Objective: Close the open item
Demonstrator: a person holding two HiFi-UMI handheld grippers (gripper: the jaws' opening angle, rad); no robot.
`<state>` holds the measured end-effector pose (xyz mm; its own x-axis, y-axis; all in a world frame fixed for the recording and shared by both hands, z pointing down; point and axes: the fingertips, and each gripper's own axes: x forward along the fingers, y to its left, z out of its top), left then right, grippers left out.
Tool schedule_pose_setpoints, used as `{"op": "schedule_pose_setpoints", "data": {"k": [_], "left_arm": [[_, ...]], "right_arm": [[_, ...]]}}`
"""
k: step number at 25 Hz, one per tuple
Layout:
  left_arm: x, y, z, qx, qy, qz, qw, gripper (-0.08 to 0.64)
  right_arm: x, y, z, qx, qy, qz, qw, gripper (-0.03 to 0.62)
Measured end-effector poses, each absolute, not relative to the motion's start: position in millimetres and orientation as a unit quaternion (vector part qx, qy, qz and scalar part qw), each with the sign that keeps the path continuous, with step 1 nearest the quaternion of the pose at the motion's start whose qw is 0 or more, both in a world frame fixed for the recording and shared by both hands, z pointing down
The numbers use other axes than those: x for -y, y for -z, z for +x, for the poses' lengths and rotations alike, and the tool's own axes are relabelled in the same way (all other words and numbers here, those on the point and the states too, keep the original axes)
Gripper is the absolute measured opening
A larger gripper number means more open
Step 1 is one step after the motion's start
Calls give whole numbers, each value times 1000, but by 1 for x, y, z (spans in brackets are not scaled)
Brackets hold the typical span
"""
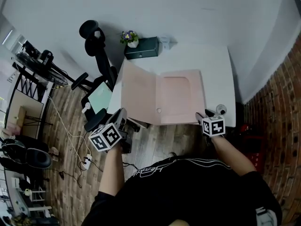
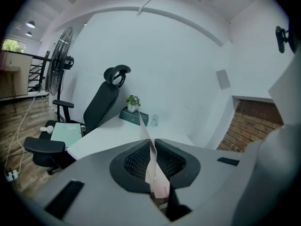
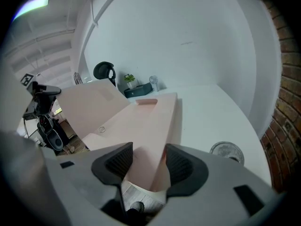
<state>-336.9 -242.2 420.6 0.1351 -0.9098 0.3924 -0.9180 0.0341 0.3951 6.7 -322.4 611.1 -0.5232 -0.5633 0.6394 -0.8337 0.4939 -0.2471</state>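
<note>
Pink box folder lies open on the white table, near edge at the table's near side. Its cover flap is lifted at the left. Left gripper has its jaws together, pinching the flap's edge. Right gripper has its jaws wide, clamped on the folder's near right corner.

Pale pink folder; white table; dark green box; purple flowers in a white pot; black office chair; red-brown brick wall; grey-brown plank-patterned floor; black-and-white square markers on left gripper and right gripper
</note>
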Motion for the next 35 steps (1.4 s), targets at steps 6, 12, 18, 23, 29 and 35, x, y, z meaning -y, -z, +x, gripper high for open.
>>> {"op": "schedule_pose_setpoints", "data": {"k": [6,12,18,23,29,35], "left_arm": [[247,-404,-288,637,-16,726,259,54],[253,-392,-233,609,-27,757,234,52],[259,-397,-173,576,-46,783,230,46],[264,-408,-132,552,-56,796,241,46],[272,-426,-89,523,-87,810,251,46],[277,-457,-53,496,-116,822,257,46]], "right_arm": [[321,-611,2,837,-261,417,241,222],[322,-609,1,843,-256,410,237,222],[323,-608,-1,847,-255,406,230,222],[321,-609,-1,848,-255,402,233,221],[320,-608,-2,850,-268,391,229,221],[316,-607,1,857,-278,374,219,213]]}}
